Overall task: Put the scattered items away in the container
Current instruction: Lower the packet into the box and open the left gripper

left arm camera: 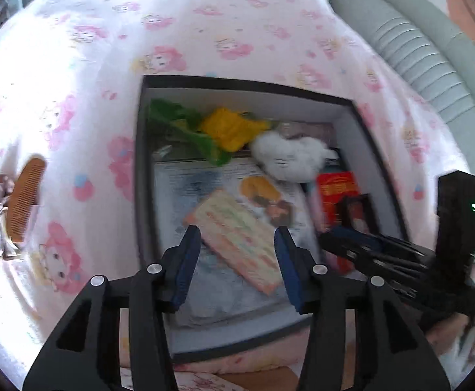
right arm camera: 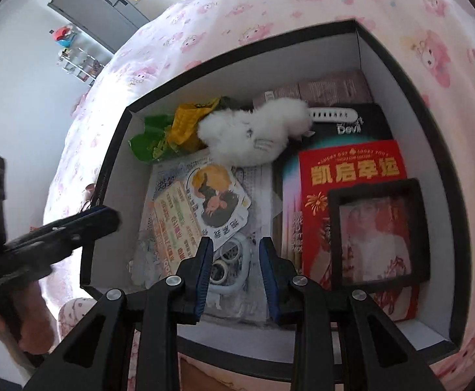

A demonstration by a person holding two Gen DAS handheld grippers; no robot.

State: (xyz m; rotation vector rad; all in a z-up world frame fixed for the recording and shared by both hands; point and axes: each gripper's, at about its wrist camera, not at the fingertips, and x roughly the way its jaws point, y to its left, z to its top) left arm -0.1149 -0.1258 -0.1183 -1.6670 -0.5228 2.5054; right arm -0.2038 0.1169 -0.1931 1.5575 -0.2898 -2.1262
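Container [right arm camera: 361, 65]: rectangular box, black outside, plain white walls inside; it sits on the bed, open at the top.
Contents, far end: crumpled green and yellow wrappers [right arm camera: 175, 127], a fluffy white plush [right arm camera: 253, 133], a ribbed white strap [right arm camera: 333, 114] lying on a black packet.
Contents, right side: flat red booklet [right arm camera: 351, 169] with gold characters; a black square picture frame [right arm camera: 379, 233] lies on top of it.
Contents, middle: printed paper sheets, a pastel striped card [left arm camera: 240, 238], a rounded cartoon sticker [right arm camera: 219, 195], a pale blue case [right arm camera: 230, 267] with round openings.
Left gripper [left arm camera: 237, 241]: blue-padded fingers stand apart above the striped card, nothing between them.
Right gripper [right arm camera: 235, 251]: fingers part open over the pale blue case, not pressing on anything.
Bed cover [left arm camera: 204, 32]: soft white fabric, pink cartoon print.
Comb [left arm camera: 25, 202]: brown, fine-toothed, curved back; lies on the bed, well apart from the box, beside a small blurred trinket.
Bed edge: grey ribbed padding [left arm camera: 426, 75].
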